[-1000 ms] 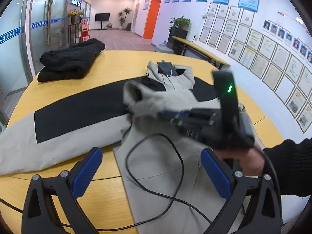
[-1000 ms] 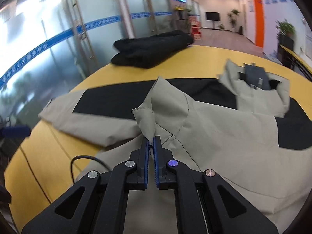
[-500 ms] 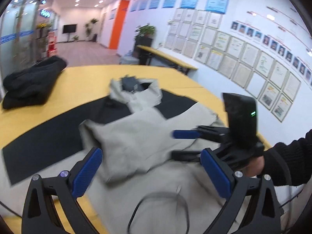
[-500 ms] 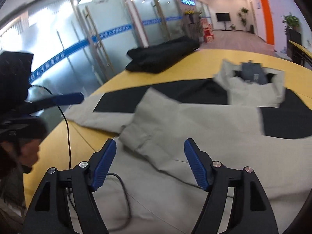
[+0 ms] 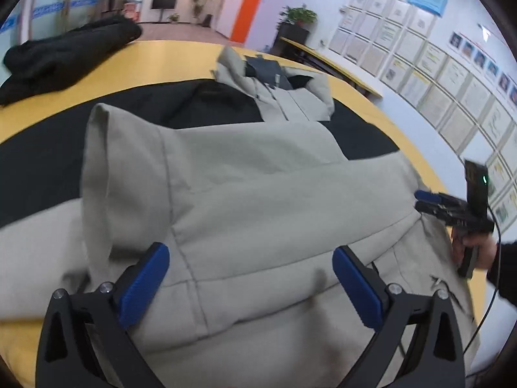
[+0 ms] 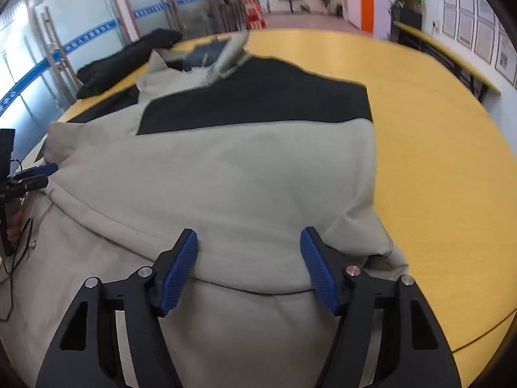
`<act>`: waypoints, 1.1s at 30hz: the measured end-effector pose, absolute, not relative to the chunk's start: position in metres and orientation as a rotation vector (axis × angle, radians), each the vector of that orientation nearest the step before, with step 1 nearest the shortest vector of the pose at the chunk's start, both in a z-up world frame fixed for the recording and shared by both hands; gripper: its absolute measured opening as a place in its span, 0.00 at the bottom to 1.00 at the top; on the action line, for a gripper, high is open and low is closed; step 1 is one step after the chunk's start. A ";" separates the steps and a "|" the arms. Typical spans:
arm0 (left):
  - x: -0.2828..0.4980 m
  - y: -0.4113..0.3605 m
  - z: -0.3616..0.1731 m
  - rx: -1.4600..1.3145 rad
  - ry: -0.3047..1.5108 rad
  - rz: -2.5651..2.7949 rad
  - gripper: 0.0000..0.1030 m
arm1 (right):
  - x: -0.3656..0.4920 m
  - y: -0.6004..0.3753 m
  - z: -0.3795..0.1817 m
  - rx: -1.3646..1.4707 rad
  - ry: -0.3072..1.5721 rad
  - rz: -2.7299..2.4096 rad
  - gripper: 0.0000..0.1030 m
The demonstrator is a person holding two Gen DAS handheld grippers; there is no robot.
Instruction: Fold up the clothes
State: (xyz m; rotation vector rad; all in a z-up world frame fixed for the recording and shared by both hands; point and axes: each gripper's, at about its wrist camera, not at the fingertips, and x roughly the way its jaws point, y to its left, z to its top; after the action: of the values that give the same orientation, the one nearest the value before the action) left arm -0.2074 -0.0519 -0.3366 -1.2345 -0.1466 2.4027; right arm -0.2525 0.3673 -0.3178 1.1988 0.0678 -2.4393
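Both grippers hang over the jacket with nothing in them. Left gripper (image 5: pixel 250 270) has its blue pads spread wide above the folded-over sleeve (image 5: pixel 226 194), not pinching any cloth. Right gripper (image 6: pixel 248 258) is parted too; its jaws have just been closing in a little after springing apart, and only flat fabric lies beneath the gap, nothing clamped. From the left camera you can see that right gripper out at the jacket's far edge, held in a hand (image 5: pixel 481 252) with a dark sleeve. The grey-and-black jacket (image 6: pixel 242 168) lies spread on the yellow table (image 6: pixel 436 148), one sleeve laid across its front, hood (image 5: pixel 278 93) at the far end. A cable (image 6: pixel 13 278) trails over the cloth near the left tool. A black garment (image 5: pixel 68 55) sits bundled at the table's far corner, well apart from the jacket.
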 end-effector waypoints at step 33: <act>-0.148 -0.483 -0.351 -1.165 -1.450 2.943 0.90 | -0.206 0.107 -0.278 1.042 0.084 -2.200 0.78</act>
State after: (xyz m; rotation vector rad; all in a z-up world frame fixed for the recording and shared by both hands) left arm -0.1477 -0.4833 -0.3506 -1.1654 -1.4503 2.9429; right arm -0.2059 0.1067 -0.2784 1.0418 0.0843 -2.2001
